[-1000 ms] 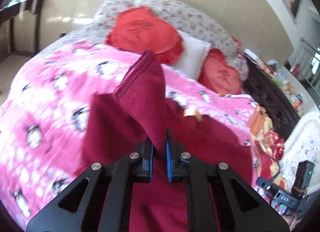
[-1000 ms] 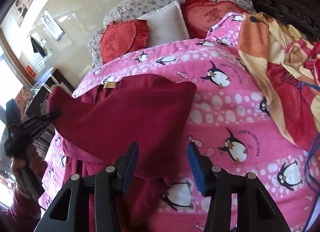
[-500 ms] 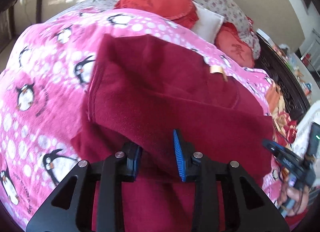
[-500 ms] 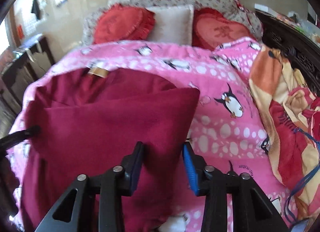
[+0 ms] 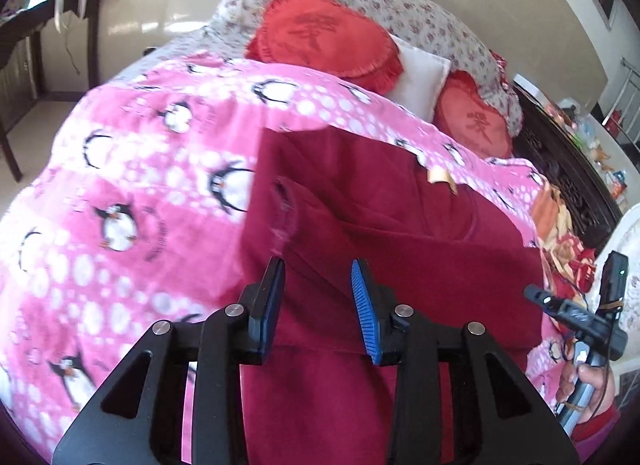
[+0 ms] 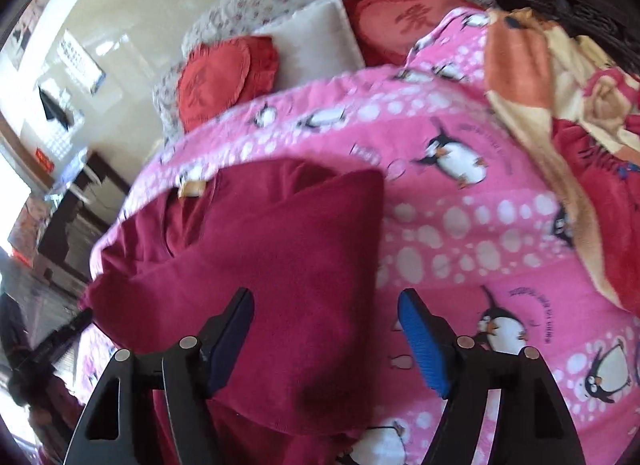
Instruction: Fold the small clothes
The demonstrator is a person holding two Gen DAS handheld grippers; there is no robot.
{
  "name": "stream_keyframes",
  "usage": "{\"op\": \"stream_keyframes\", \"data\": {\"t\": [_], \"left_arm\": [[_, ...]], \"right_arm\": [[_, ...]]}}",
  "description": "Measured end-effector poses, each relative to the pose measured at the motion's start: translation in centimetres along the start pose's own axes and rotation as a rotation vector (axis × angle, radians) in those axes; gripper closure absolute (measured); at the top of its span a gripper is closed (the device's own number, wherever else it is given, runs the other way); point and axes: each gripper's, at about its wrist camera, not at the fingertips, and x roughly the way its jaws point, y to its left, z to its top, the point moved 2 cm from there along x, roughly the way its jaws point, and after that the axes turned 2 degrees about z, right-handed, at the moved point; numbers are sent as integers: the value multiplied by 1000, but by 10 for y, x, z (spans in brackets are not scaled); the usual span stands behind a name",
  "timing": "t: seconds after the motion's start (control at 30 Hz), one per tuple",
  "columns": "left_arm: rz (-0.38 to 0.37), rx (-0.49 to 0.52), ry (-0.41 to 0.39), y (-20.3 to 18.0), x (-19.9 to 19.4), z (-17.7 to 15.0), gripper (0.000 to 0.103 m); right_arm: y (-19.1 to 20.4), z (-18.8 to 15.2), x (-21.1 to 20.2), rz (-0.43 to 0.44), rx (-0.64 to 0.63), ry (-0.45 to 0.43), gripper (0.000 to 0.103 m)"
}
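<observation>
- Where the pink penguin blanket [image 5: 132, 169] covers the bed, a dark red garment [image 5: 384, 225] lies spread on it, with one layer folded over the rest so a thick edge runs across the middle.
- A small tan label [image 5: 438, 176] shows at the garment's neckline, toward the pillows.
- The left hand-held gripper [image 5: 318, 297] hovers above the near left part of the garment with its jaws apart and nothing between them; the folded edge passes under the gap.
- The right hand-held gripper [image 6: 326, 339] stands wide open over the garment's right edge: its left finger is over the red cloth, its blue-padded right finger [image 6: 424, 349] over the pink blanket.
- In the left wrist view, the right hand-held gripper appears at the far right edge, held in a hand [image 5: 586, 385] beside the garment.
- Seen from the right wrist, the folded layer [image 6: 248, 265] lies slanted, its far right corner pointing toward the pillows.
- At the head of the bed sit two red cushions [image 5: 324, 39] with a white pillow [image 5: 420, 79] between them, backed by a flowered bolster [image 5: 400, 5].
- An orange and cream flowered blanket [image 6: 560, 105] lies bunched on the right side of the bed, well apart from the garment.
- A dark side table [image 5: 48, 9] stands against the wall left of the bed.
</observation>
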Motion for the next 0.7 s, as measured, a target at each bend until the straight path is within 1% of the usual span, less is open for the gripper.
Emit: {"op": "stream_keyframes", "data": {"t": [0.03, 0.07, 0.1, 0.13, 0.17, 0.2, 0.23, 0.27, 0.3, 0.33, 0.37, 0.47, 0.57, 0.6, 0.63, 0.67, 0.7], "left_arm": [[11, -4, -2, 4, -1, 1, 69], [20, -8, -3, 7, -2, 2, 69], [23, -9, -3, 9, -2, 2, 69], [27, -8, -4, 10, -2, 2, 67], [30, -8, -3, 10, 0, 1, 61], [28, -11, -2, 8, 4, 1, 58], [27, -13, 3, 7, 8, 1, 58], [31, -12, 11, 6, 12, -1, 58], [39, -6, 24, 5, 17, -2, 58], [47, 0, 32, 5, 21, -4, 58], [60, 7, 44, 4, 27, -6, 58], [91, 17, 82, 3, 42, -10, 58], [114, 24, 99, 2, 54, -11, 58], [123, 34, 102, 0, 56, -11, 58], [133, 44, 106, -1, 58, -12, 58], [132, 52, 112, -2, 58, -12, 58], [135, 61, 117, -4, 55, -12, 58]], "right_arm": [[0, 1, 4, -36, -28, 8, 75], [-2, 2, 3, -48, -34, -7, 83], [-7, 7, -3, -41, -18, -24, 87], [-12, 9, -7, -51, -4, -31, 87], [-18, 11, -8, -80, 2, -42, 89], [-22, 13, -9, -143, -7, -64, 91], [-25, 13, -7, -201, -19, -63, 93], [-31, 12, -5, -225, -13, -40, 95], [-34, 10, -5, -194, 5, -25, 95], [-35, 8, -11, -135, 33, -21, 95], [-32, 4, -22, -89, 36, -36, 95], [-1, -11, -44, -53, -86, -41, 95], [24, -32, -42, 14, -163, 5, 95], [29, -39, -35, 7, -187, 27, 95], [28, -45, -25, -56, -220, 43, 95], [21, -50, -15, -152, -247, 55, 95], [16, -52, -10, -171, -245, 58, 94]]}}
